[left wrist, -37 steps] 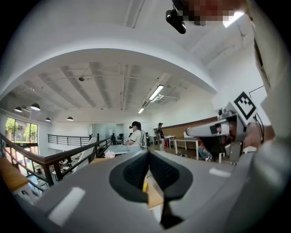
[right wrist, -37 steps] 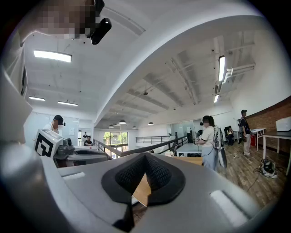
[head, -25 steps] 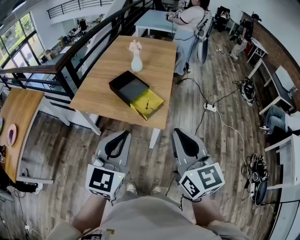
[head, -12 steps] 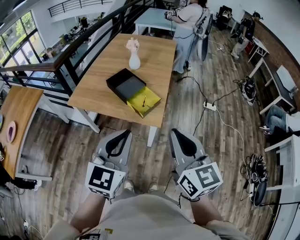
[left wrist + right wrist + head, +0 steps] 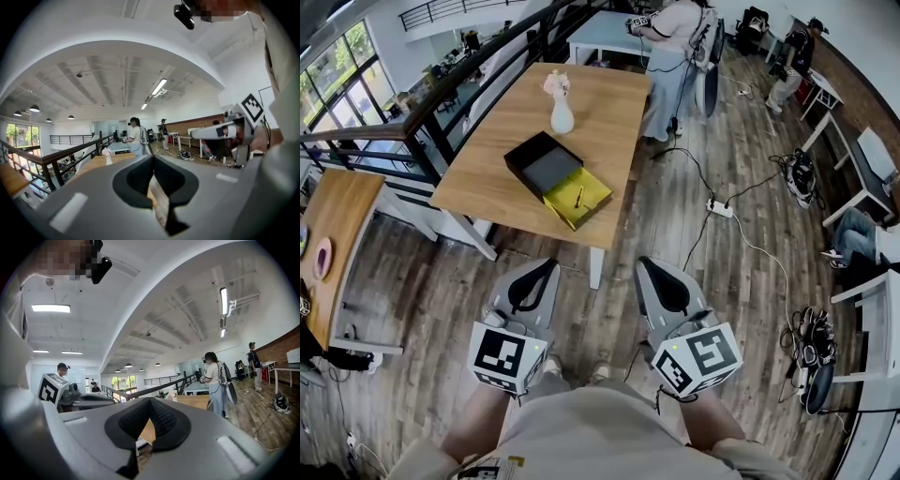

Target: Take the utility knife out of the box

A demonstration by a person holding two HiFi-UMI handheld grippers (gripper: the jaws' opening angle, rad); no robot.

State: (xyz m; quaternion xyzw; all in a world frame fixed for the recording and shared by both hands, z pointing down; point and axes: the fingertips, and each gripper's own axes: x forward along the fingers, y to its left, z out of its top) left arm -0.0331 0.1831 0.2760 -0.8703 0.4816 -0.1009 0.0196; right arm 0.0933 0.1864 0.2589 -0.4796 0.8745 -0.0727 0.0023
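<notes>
Left claw (image 5: 542, 267) and right claw (image 5: 652, 265) are hanging closed and empty near the person, since nothing is within reach yet. Far off on the desk (image 5: 487, 180), the knife (image 5: 578, 196) is lying exposed in the yellow half of the open box (image 5: 546, 164), probably awaiting pickup.

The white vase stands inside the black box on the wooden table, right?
No. The head view shows the white vase standing on the wooden table beyond the black box, apart from it, not inside.
</notes>
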